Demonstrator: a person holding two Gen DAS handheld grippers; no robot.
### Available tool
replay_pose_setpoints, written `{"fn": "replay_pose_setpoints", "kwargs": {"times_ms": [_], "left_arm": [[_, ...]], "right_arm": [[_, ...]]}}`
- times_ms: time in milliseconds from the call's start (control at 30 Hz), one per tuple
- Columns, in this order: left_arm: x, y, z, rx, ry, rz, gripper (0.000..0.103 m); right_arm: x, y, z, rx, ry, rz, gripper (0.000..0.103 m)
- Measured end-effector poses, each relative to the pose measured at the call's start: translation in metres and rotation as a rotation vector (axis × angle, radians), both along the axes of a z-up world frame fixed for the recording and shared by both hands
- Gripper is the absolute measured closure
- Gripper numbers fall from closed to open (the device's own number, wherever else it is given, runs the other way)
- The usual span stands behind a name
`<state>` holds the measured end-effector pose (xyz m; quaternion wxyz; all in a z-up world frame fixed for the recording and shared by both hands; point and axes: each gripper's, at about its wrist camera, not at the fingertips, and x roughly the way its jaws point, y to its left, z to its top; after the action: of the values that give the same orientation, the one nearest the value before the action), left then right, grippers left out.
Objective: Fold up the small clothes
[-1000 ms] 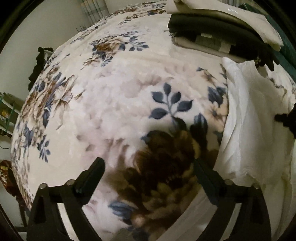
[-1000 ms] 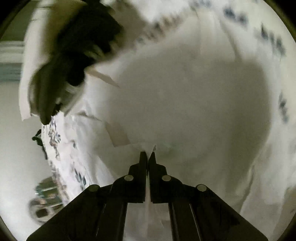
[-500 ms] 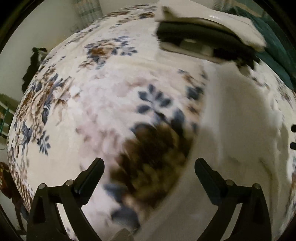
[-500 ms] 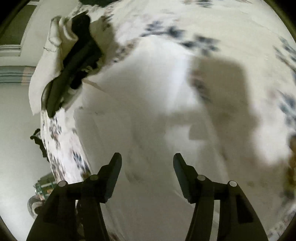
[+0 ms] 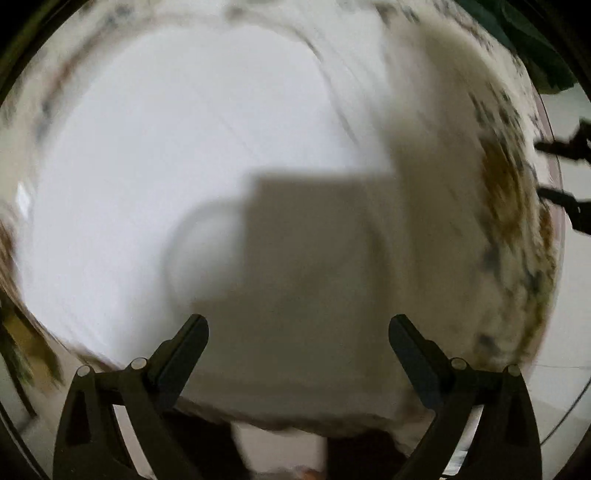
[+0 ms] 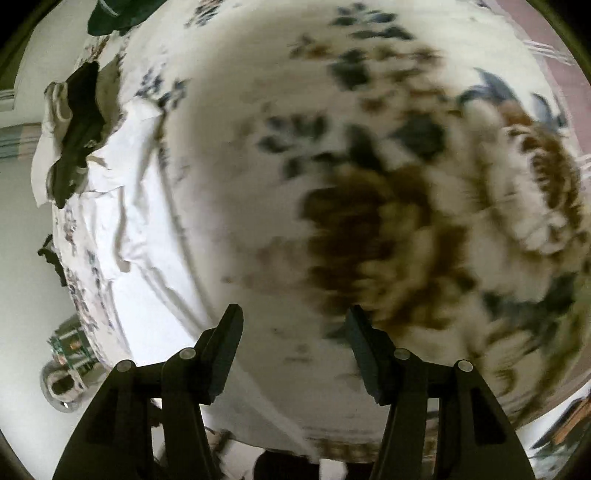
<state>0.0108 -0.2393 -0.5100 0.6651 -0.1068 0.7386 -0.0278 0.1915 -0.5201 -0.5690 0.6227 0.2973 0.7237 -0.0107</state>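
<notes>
A white garment (image 5: 155,177) lies spread on the floral blanket (image 5: 513,206) and fills most of the blurred left wrist view. My left gripper (image 5: 298,325) hangs open above it, pointing steeply down, nothing between its fingers; its shadow falls on the cloth. In the right wrist view the same white garment (image 6: 140,229) lies creased at the left. My right gripper (image 6: 295,314) is open over the bare floral blanket (image 6: 388,221), beside the garment and holding nothing. A stack of folded clothes (image 6: 77,125), dark and cream, sits beyond the garment.
A dark green cloth (image 6: 118,14) lies at the far edge of the bed. The bed's near edge runs under both grippers. On the floor at the lower left stands a metal pot (image 6: 61,384). The other gripper's fingers (image 5: 569,177) show at the right of the left wrist view.
My right gripper has opened, let go of the white garment and swung off it over the floral blanket. My left gripper, still open, has moved from the blanket to above the garment.
</notes>
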Motion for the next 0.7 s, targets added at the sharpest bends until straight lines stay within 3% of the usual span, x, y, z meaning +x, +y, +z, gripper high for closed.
{"fn": "replay_pose_setpoints", "kwargs": {"times_ms": [67, 100, 133, 167, 200, 233, 333, 433, 567, 700], "left_arm": [[-0.017, -0.03, -0.012, -0.037, 0.031, 0.027, 0.004], [-0.024, -0.045, -0.021, -0.045, 0.044, 0.027, 0.012], [-0.029, -0.055, -0.029, -0.051, 0.044, 0.023, 0.036], [-0.032, -0.065, -0.036, -0.048, 0.04, 0.014, 0.054], [-0.034, -0.073, -0.044, -0.016, 0.045, 0.001, 0.086], [-0.035, -0.074, -0.047, 0.006, 0.043, 0.003, 0.096], [-0.039, -0.052, -0.03, -0.026, -0.04, 0.098, 0.102], [-0.047, -0.028, 0.001, -0.037, -0.114, 0.124, 0.102], [-0.058, 0.013, 0.04, -0.036, -0.149, 0.186, 0.102], [-0.065, 0.044, 0.059, -0.011, -0.171, 0.226, 0.102]], "right_arm": [[-0.001, -0.023, -0.004, -0.013, 0.008, 0.001, 0.043], [0.0, -0.029, -0.006, -0.015, 0.008, 0.002, 0.043], [0.004, -0.035, -0.007, -0.017, 0.005, 0.004, 0.043], [0.009, -0.039, -0.01, -0.016, 0.003, 0.009, 0.043], [0.015, -0.043, -0.013, -0.014, 0.001, 0.017, 0.043], [0.023, -0.045, -0.017, -0.011, -0.003, 0.027, 0.043], [0.053, -0.039, -0.023, 0.002, -0.017, 0.072, 0.043], [0.092, -0.02, -0.024, 0.018, -0.052, 0.123, 0.043], [0.156, 0.01, -0.029, 0.084, -0.106, 0.178, 0.043], [0.209, 0.046, -0.043, 0.196, -0.134, 0.176, 0.043]]}}
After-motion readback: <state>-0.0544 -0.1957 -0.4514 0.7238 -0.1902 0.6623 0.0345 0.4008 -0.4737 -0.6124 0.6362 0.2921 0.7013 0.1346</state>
